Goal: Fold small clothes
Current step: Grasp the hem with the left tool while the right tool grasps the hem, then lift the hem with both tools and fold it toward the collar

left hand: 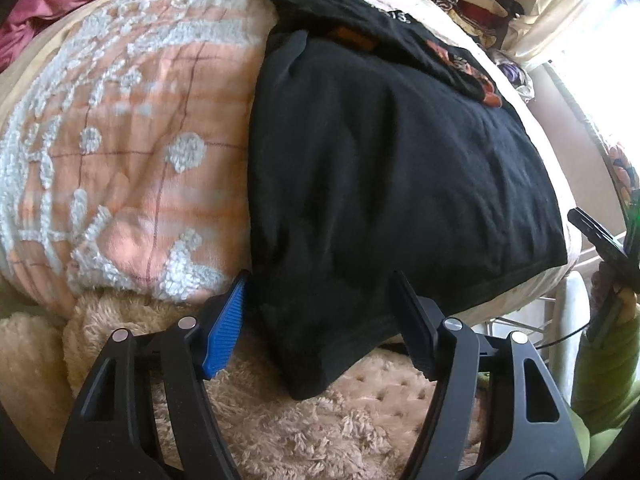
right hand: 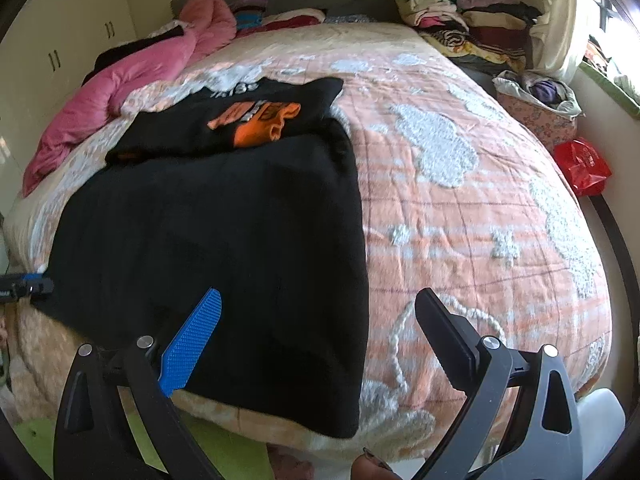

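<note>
A plain black garment point(left hand: 400, 168) lies flat on the orange and white quilt point(left hand: 120, 140), its near corner hanging over the bed's edge. My left gripper point(left hand: 320, 280) straddles that hanging corner; the blue pad point(left hand: 224, 328) shows bare beside the cloth, so the jaws stand apart. In the right wrist view the same garment point(right hand: 220, 240) fills the left half, and my right gripper point(right hand: 320, 294) hovers open over its near right edge. The left gripper point(right hand: 24, 284) shows at the cloth's far left corner. A black shirt with orange print point(right hand: 248, 116) lies on the garment's far end.
A pink duvet point(right hand: 132, 80) is bunched at the back left. Stacked clothes point(right hand: 460, 12) sit at the back right, with a cloth basket point(right hand: 536, 100) and a red bag point(right hand: 584, 164) beside the bed. A fluffy beige blanket point(left hand: 280, 420) hangs below the quilt.
</note>
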Demonstrator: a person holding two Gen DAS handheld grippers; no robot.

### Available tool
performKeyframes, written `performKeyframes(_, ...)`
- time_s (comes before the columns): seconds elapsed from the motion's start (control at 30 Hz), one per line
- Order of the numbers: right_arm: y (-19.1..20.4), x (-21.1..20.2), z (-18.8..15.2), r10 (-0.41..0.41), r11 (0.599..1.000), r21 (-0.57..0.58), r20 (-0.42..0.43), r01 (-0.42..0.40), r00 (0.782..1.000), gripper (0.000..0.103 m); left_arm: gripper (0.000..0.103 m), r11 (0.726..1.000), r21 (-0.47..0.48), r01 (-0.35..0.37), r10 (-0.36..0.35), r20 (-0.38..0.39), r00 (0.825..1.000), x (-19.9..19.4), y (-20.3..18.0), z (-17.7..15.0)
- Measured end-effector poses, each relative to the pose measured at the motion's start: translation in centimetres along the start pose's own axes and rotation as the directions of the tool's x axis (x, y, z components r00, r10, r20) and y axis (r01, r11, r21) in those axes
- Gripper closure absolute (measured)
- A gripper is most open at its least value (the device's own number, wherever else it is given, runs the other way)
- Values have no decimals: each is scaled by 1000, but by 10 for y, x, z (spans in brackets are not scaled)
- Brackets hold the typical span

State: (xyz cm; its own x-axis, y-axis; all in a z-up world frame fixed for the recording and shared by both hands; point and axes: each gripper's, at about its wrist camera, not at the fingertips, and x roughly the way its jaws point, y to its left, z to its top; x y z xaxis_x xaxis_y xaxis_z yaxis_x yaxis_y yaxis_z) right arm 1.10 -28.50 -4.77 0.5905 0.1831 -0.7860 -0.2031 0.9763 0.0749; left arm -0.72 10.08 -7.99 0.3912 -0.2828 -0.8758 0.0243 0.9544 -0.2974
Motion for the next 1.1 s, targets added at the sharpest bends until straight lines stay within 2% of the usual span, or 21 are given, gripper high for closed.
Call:
performKeyframes(0.27, -4, 2, -22, 94, 996, 0, -91, -94, 991, 7, 43, 999, 29, -25, 25, 1, 1000, 4, -5, -1)
performKeyframes(0.3, -5, 3, -24, 101, 995, 1, -101, -101, 990, 10, 43, 999, 32, -26, 26, 1, 1000, 5, -5, -1)
performKeyframes(0.4, -8, 6, -32, 113, 994, 7, -143, -113, 983, 27, 43, 999, 38, -30, 30, 3, 1000, 8, -7, 1)
performKeyframes(0.43, -9, 7, -35, 119, 993, 12, -155, -119, 981, 29, 43, 999, 43, -32, 32, 3, 999, 9, -8, 1)
performKeyframes(0.53, -10, 11, -41, 118, 993, 7, -186, -119, 975, 45, 43, 996, 68, -52, 52, 5, 999, 13, -12, -1)
performKeyframes(0.6, -8, 12, -43, 112, 993, -15, -196, -117, 974, 66, 43, 994, 82, -66, 66, 7, 998, 15, -14, -1)
performKeyframes(0.63, -8, 11, -43, 100, 994, -24, -195, -106, 976, 72, 48, 993, 88, -75, 74, 8, 997, 15, -15, -1)
performKeyframes(0.67, -9, 10, -42, 101, 994, -20, -186, -106, 977, 86, 51, 992, 88, -86, 86, 11, 996, 16, -15, 0)
performKeyframes(0.7, -11, 8, -41, 114, 993, -9, -175, -117, 978, 94, 60, 992, 83, -97, 96, 14, 995, 15, -14, 0)
performKeyframes(0.73, -13, 6, -39, 128, 992, 1, -163, -130, 978, 94, 71, 992, 73, -104, 103, 19, 994, 14, -12, 1)
performKeyframes(0.77, -13, 2, -38, 134, 991, 1, -145, -135, 980, 94, 76, 993, 64, -100, 99, 23, 995, 13, -10, 2)
performKeyframes(0.83, -14, -4, -34, 156, 988, 8, -114, -156, 981, 95, 95, 996, 52, -74, 72, 30, 997, 10, -7, 3)
performKeyframes(0.97, -18, -24, -19, 209, 977, 31, -3, -209, 978, 95, 100, 998, 51, -45, 42, 61, 997, -1, -7, 4)
performKeyframes(1.1, -28, -46, -6, 220, 973, 40, 115, -226, 969, 95, 100, 999, 33, -13, 8, 152, 988, -32, -2, 14)
